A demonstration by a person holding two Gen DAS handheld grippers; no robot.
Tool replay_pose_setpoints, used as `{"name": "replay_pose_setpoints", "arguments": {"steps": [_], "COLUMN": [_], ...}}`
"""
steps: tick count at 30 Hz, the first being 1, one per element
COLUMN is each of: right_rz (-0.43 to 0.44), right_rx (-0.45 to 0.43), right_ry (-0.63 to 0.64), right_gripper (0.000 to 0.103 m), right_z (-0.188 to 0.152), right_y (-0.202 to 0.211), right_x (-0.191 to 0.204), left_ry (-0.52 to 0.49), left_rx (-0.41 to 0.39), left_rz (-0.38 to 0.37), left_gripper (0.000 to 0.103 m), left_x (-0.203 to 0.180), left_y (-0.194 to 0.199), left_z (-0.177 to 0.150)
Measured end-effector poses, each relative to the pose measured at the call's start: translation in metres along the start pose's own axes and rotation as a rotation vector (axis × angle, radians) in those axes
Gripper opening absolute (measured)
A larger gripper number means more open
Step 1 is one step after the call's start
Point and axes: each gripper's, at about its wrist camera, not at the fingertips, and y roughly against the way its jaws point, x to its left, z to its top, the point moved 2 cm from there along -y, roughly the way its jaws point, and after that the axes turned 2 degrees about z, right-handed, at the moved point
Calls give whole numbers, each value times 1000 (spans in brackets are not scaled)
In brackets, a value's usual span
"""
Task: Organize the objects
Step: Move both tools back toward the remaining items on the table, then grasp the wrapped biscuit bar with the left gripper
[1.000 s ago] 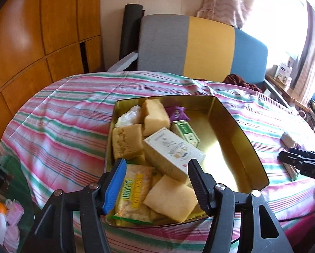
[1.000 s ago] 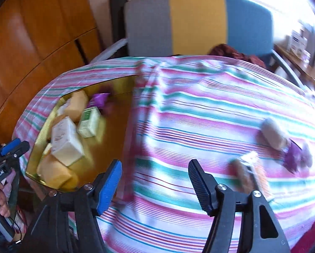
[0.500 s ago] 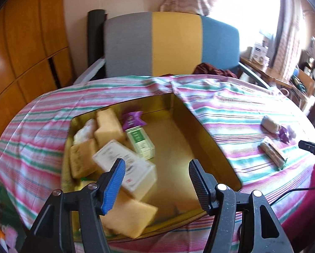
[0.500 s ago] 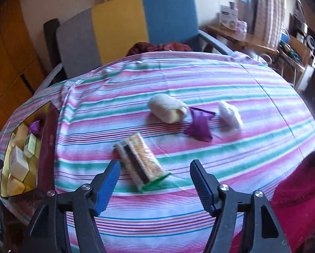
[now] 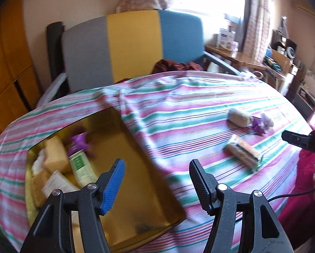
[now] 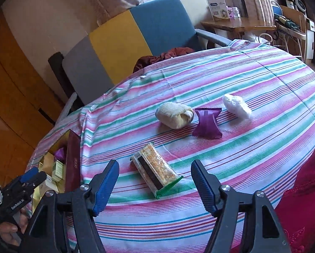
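A gold tin [image 5: 136, 191] with a dark red outer wall [image 6: 73, 168] lies at the table's left end. It holds yellow cakes [image 5: 54, 156], a green-and-white box [image 5: 81, 166] and a purple wrapper [image 5: 79, 141]. My left gripper [image 5: 155, 181] is open and empty over the tin's bare right part. On the striped cloth lie a snack bar packet [image 6: 155, 172], a cream roll [image 6: 174, 115], a purple wrapper [image 6: 207, 122] and a white bag [image 6: 237, 106]. My right gripper [image 6: 155, 185] is open just short of the snack bar, its fingers apart from it.
A grey, yellow and blue chair [image 6: 136, 38] stands behind the table, with a dark red cloth [image 6: 163, 55] on its seat. A cluttered wooden desk [image 6: 237, 24] is at the back right. Wooden cabinets [image 5: 8, 80] line the left. Striped cloth [image 6: 252, 69] covers the round table.
Both grippers swung to the right. The left went from the tin's packed end to its bare part. The right left the tin's side, came over the snack bar and opened slightly wider.
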Motion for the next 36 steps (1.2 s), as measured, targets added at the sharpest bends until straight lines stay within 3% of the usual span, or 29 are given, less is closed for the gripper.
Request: {"name": "replay_pose_setpoints", "arguments": {"steps": [9,14,17,23,29,35,36], "right_rz": [53,55,67,91,100,105,103], "right_rx": [-77,-127,-127,-114,-110,-90,-87], "right_ry": [-151,-199,-212,-211,-241,-260,-262], "right_gripper": [72,72,72,72,72,72,72], "right_z": [5,6,7,8,7,7,7], "right_y": [12,19,19,16,15,12,12], "right_x": [-28,-37,-38,-38,-44,-47,-48], "left_ry": [-81,-34,8,79,0,-88,-96], "left_rx": [92,272,341,394,338,247,233], "left_rz": [-171,-274,-295,-275,-227,-275,-278], "left_gripper": [64,64,64,68,72,64,58], "left_x": [-78,-119,-137,-159,-185,-167,-160], "left_y": [-50,-97,-119,-145,-153,-137,-135], "left_z": [26,19,13,17,16,0,-3]}}
